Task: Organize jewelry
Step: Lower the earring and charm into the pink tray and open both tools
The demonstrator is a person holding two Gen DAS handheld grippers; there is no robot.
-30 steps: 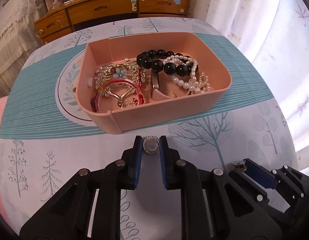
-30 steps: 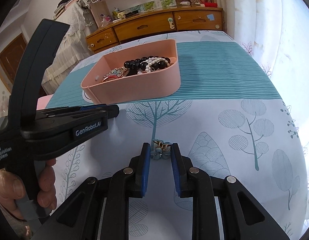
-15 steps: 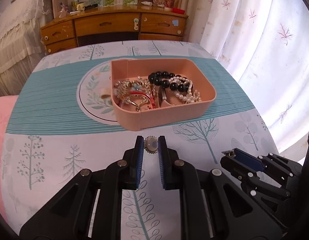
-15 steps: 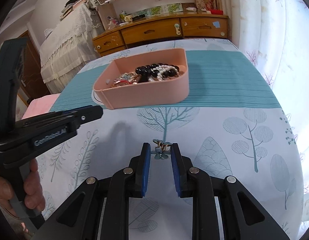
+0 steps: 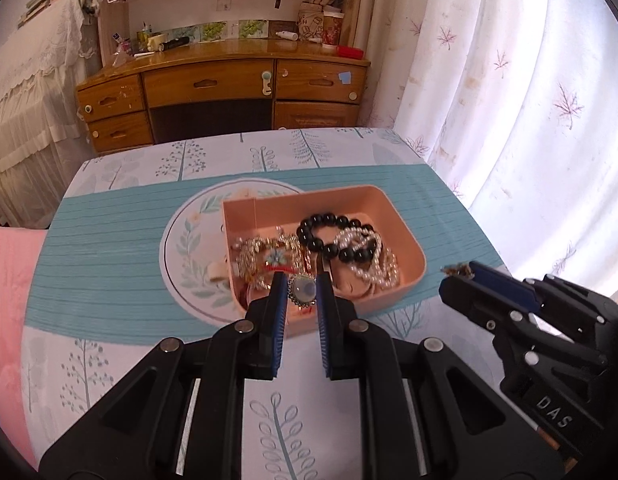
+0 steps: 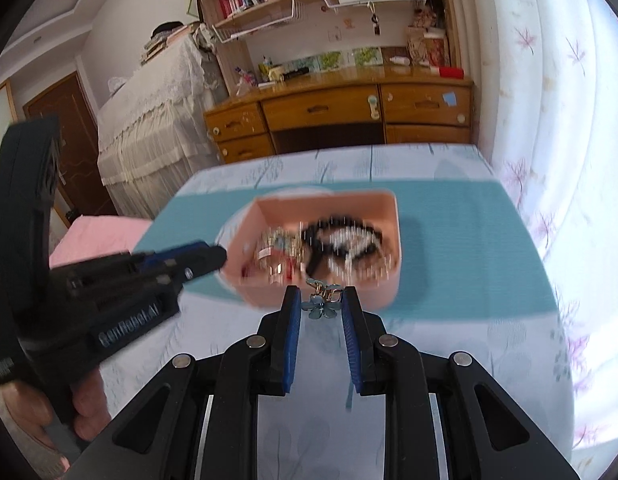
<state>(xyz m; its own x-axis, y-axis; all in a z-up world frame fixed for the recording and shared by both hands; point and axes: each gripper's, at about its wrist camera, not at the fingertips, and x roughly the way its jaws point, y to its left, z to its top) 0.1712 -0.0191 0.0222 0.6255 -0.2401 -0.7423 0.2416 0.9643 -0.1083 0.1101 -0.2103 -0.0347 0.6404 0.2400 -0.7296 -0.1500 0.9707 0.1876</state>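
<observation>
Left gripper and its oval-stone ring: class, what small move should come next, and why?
Probably carry it forward over the pink box, then open. The left gripper is shut on the ring, held near the box's front edge, and the box already holds the black bead bracelet and pearls.

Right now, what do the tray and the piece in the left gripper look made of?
Tray: looks like matte pink plastic, with thin moulded walls and rounded corners. Ring in the left gripper: pale glossy oval stone, possibly glass or opal, in a silvery, beaded, metal-looking rim.
</observation>
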